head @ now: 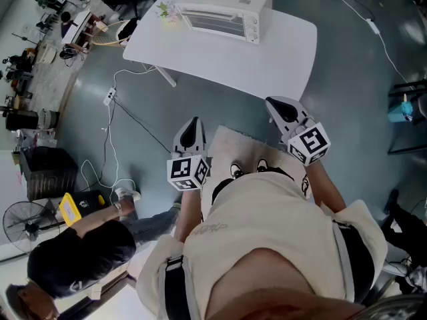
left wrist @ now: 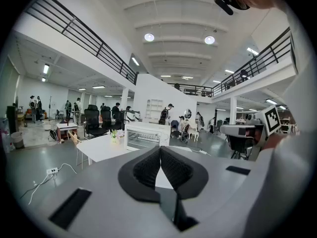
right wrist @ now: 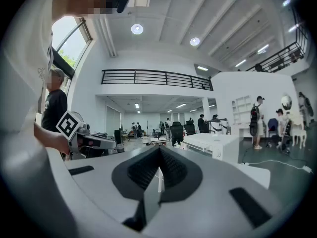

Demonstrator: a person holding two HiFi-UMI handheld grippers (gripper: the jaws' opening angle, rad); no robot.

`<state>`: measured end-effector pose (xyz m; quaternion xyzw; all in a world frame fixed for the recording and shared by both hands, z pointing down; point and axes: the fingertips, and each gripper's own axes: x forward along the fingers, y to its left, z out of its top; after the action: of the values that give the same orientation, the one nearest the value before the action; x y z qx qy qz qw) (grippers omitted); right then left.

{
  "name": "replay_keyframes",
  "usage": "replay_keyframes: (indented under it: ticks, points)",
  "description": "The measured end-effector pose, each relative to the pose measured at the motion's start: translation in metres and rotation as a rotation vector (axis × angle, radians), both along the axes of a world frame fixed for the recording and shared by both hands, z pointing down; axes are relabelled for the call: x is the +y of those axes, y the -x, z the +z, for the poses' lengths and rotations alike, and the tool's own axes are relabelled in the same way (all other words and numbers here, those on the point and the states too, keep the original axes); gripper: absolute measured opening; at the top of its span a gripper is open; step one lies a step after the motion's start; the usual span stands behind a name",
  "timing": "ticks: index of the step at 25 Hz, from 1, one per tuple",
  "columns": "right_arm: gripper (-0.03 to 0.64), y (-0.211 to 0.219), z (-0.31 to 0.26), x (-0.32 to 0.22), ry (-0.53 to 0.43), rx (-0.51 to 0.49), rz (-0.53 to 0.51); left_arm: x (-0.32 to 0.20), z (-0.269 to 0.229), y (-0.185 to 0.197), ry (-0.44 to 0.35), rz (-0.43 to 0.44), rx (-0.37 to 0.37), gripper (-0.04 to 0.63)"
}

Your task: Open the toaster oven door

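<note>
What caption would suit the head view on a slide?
Standing person aims shut, empty left claw and right claw toward a closed white toaster oven on a white rectangular table.

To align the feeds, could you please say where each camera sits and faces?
Head view: on the head, steeply down at the white boxy toaster oven on the white table; torso, left gripper, right gripper show.
Left gripper view: on that gripper, along shut jaws toward the oven; right gripper at right.
Right gripper view: likewise, oven at right; left gripper at left.
All share the oven.
</note>
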<state>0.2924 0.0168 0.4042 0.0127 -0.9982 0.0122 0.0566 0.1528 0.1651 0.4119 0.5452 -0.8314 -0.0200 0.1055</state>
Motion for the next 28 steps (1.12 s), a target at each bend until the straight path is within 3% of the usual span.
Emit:
replay_keyframes:
  ticks: [10, 15, 28]
  points:
    - [0.006, -0.006, 0.001, -0.009, -0.002, -0.025, 0.013, -0.009, -0.001, 0.0, -0.004, -0.005, -0.005, 0.02]
    - [0.006, -0.018, 0.018, -0.02, -0.019, 0.023, 0.017, -0.013, 0.008, -0.005, 0.004, -0.032, 0.003, 0.02]
    - [0.006, -0.009, 0.041, -0.035, -0.002, 0.043, -0.061, -0.032, 0.019, -0.004, 0.009, -0.069, 0.02, 0.02]
